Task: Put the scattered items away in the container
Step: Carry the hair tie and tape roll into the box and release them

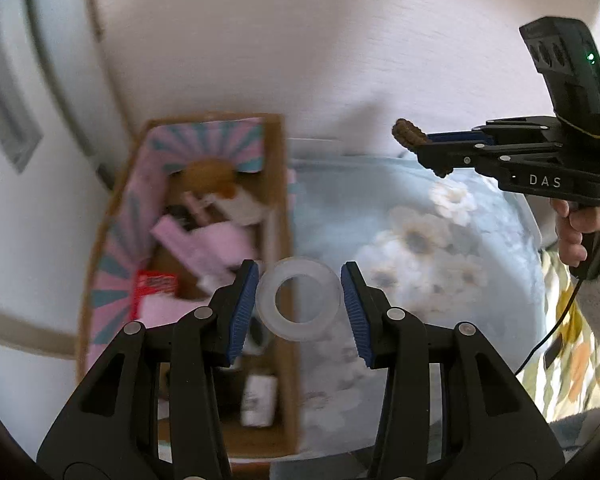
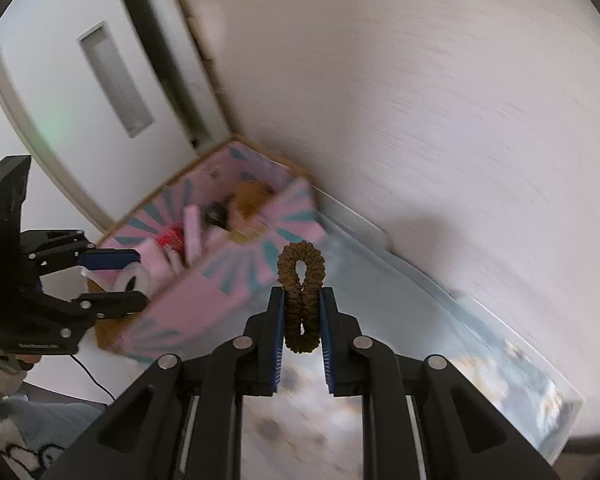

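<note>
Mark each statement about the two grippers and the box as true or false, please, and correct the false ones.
1. The right gripper is shut on a brown scrunchie. True.
2. The left gripper carries a red packet. False: a translucent white tape roll sits between its fingers, and the red packet lies in the box.
3. The pink and teal box already holds several items. True.
4. The scrunchie lies inside the box. False: it is held in the air, outside the box.
5. The box stands on a bare wooden floor. False: it stands beside a pale blue cloth with white flowers, near the wall.
</note>
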Demonstrator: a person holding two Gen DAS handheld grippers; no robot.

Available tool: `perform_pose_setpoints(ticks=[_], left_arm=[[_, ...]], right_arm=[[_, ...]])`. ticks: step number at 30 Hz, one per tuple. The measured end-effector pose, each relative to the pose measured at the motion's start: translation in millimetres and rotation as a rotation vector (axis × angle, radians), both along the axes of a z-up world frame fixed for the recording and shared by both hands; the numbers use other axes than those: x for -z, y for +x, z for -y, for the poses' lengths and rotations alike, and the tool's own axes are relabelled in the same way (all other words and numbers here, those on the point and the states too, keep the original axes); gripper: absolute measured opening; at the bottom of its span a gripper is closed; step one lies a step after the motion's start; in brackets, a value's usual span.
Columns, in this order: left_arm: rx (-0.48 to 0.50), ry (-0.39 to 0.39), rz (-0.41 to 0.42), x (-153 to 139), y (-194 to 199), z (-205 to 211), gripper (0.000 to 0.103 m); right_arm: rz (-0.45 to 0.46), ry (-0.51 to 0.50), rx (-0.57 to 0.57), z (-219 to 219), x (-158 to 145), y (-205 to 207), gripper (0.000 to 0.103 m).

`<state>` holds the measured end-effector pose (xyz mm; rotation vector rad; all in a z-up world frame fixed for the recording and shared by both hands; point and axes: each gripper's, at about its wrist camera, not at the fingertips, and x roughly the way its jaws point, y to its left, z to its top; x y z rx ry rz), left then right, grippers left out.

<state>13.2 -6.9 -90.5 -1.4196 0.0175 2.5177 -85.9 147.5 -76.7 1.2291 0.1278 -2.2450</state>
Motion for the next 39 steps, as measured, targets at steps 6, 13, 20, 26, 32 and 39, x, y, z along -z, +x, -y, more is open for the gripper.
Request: perform_pose_setpoints(ticks=[6, 13, 20, 26, 32, 39], left_arm=[[-0.022, -0.066, 0.018, 9, -4, 31, 0.040], [-0.019, -0.049, 0.049, 28, -14, 49, 0.040], [0.036, -0.033, 0.118, 42, -21, 47, 0.074], [-0.023, -0.091, 0.110, 38, -17, 47, 0.095], [-0.080, -0.114, 0.130, 41, -19, 54, 0.095], [-0.108, -0.121, 0.115, 38, -11, 57, 0.095]], right_arm=[[0.008, 0.027, -0.108, 79, 4, -26, 0.015], [0.040, 0.065, -0.182, 142, 25, -49, 0.015], [0.070, 0.138, -0.152, 158, 43, -57, 0.041], [0.016, 0.161, -0.131, 162, 39, -52, 0.071], [0.031, 0.170, -0.111, 163, 37, -49, 0.071], [0.043, 0.174, -0.082, 160, 30, -37, 0.071]])
